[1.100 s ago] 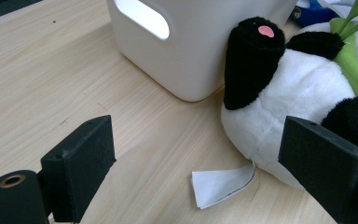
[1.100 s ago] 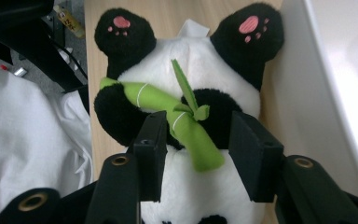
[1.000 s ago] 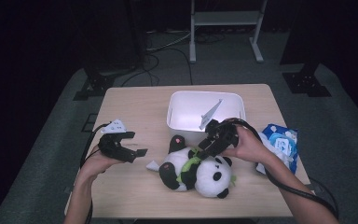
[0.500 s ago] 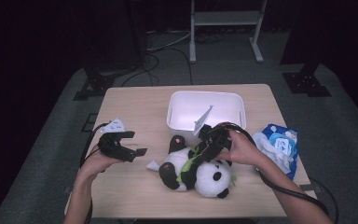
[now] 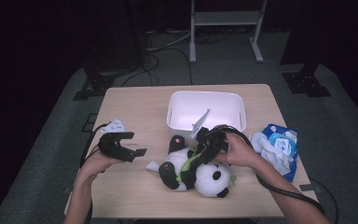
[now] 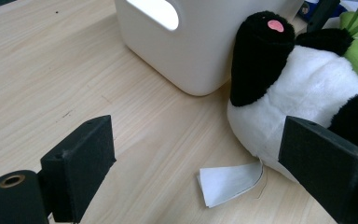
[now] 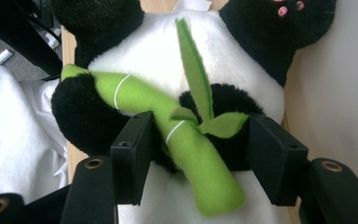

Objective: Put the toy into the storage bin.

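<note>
A plush panda lies on its back on the wooden table, just in front of a white bin. It hugs a green felt bamboo stick. My right gripper points down onto the panda's belly. Its jaws have just been opening and stand open around the bamboo stick and the black paw behind it. My left gripper hovers low over the table left of the panda, open, with nothing between its jaws. The panda's white tag lies on the table beyond them.
The white bin stands right behind the panda's black foot. A blue pack of wipes with white tissue lies at the table's right edge. Bare tabletop stretches to the left and back left. Cables trail from both grippers.
My right gripper has come down and a little leftward onto the panda's belly, over the bamboo stick. My left gripper has stayed where it was.
</note>
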The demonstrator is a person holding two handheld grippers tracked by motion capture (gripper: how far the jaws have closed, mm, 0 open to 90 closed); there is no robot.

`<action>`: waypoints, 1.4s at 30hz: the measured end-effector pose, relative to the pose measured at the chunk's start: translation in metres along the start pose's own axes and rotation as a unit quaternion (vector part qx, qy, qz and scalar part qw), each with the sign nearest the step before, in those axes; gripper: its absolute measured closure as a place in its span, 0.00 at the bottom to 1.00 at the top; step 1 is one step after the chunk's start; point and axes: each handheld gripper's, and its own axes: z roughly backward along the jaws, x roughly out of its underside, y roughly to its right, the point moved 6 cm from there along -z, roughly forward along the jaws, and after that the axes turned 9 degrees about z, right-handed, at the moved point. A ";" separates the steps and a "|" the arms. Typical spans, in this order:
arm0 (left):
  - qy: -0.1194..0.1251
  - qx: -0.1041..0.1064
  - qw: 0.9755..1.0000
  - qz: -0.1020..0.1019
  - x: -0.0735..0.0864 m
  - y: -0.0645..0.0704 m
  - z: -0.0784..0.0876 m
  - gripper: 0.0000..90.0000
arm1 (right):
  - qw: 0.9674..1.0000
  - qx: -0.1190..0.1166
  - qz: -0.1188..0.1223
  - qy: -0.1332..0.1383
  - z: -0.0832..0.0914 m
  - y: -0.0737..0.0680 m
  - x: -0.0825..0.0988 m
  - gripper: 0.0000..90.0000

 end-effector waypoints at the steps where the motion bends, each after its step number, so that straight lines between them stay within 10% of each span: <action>1: 0.000 0.000 1.000 0.002 0.000 -0.001 0.000 0.10 | 1.000 0.001 0.000 -0.001 -0.001 0.000 0.000 0.47; 42: 0.009 -0.002 1.000 0.027 0.010 -0.016 0.001 0.10 | 1.000 0.019 0.010 -0.019 0.008 -0.018 -0.004 0.77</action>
